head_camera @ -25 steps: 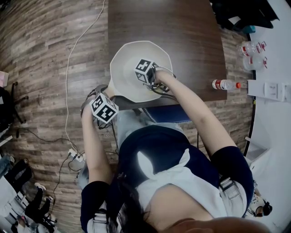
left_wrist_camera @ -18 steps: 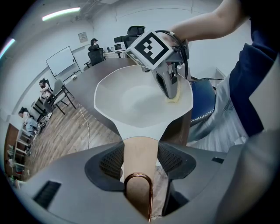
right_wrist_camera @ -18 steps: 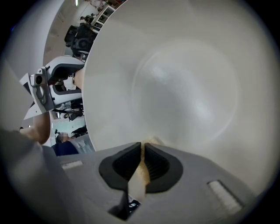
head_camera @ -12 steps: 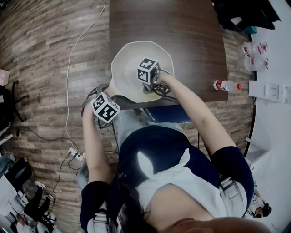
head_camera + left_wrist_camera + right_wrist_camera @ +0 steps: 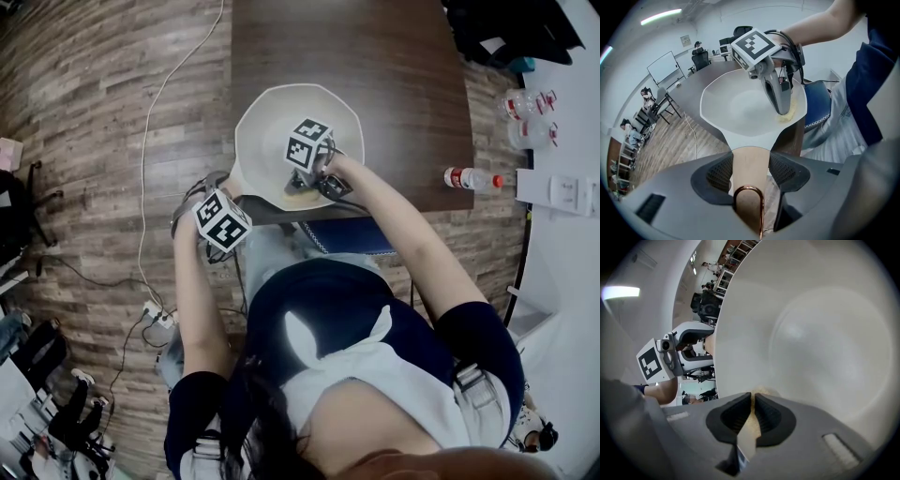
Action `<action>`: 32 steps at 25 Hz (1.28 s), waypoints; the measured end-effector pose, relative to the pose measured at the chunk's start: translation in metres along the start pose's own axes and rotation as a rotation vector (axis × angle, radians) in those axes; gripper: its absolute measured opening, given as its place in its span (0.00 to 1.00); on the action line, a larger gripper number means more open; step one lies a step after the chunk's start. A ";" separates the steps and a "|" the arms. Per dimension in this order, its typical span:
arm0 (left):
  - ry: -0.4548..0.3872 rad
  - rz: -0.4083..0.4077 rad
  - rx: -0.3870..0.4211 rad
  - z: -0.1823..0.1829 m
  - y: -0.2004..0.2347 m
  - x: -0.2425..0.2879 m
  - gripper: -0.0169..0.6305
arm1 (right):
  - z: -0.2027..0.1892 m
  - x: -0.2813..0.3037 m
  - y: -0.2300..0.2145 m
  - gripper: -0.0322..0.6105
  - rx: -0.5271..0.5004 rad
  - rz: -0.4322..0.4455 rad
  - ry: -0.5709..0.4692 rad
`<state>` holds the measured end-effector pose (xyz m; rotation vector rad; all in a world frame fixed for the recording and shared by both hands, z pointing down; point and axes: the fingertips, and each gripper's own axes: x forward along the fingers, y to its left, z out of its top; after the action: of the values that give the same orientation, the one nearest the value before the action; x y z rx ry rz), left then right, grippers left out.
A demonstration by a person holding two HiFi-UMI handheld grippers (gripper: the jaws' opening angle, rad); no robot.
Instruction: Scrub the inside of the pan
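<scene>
By the counter's (image 5: pixel 375 75) near edge, the left hand-held gripper (image 5: pixel 751 171) pinched the white pan's (image 5: pixel 281 122) handle (image 5: pixel 750 152) while the right hand-held gripper (image 5: pixel 751 415), clamped on a yellowish sponge (image 5: pixel 786 115), had slid a little across the near inner wall, so scrubbing seemed under way.

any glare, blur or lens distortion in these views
Head view: sharp and evenly lit, floor planks bow toward the edges. Left gripper view: strong fisheye, dark corners, pan clear. Right gripper view: soft sheen inside the pan, sponge between the jaws looks soft.
</scene>
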<state>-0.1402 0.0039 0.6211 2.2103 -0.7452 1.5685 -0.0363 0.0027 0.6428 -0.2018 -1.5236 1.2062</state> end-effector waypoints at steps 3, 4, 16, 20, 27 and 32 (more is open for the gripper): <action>0.003 0.001 0.002 -0.001 0.000 0.001 0.40 | 0.010 0.002 0.006 0.09 -0.017 0.017 -0.045; 0.007 0.000 0.003 -0.002 0.000 0.002 0.40 | 0.014 0.002 0.007 0.09 -0.029 0.013 -0.057; 0.023 0.002 0.026 -0.004 0.002 0.004 0.40 | 0.051 -0.001 0.009 0.09 -0.219 -0.102 -0.241; 0.030 -0.001 0.028 -0.006 0.003 0.005 0.40 | 0.067 -0.005 0.011 0.09 -0.338 -0.160 -0.315; 0.028 -0.001 0.036 -0.001 0.004 0.002 0.40 | 0.092 -0.015 0.009 0.09 -0.481 -0.287 -0.426; 0.027 0.003 0.042 -0.001 0.003 0.002 0.40 | 0.106 -0.021 0.007 0.09 -0.534 -0.348 -0.490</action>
<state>-0.1419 0.0017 0.6233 2.2138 -0.7142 1.6260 -0.1181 -0.0678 0.6401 0.0186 -2.1895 0.5712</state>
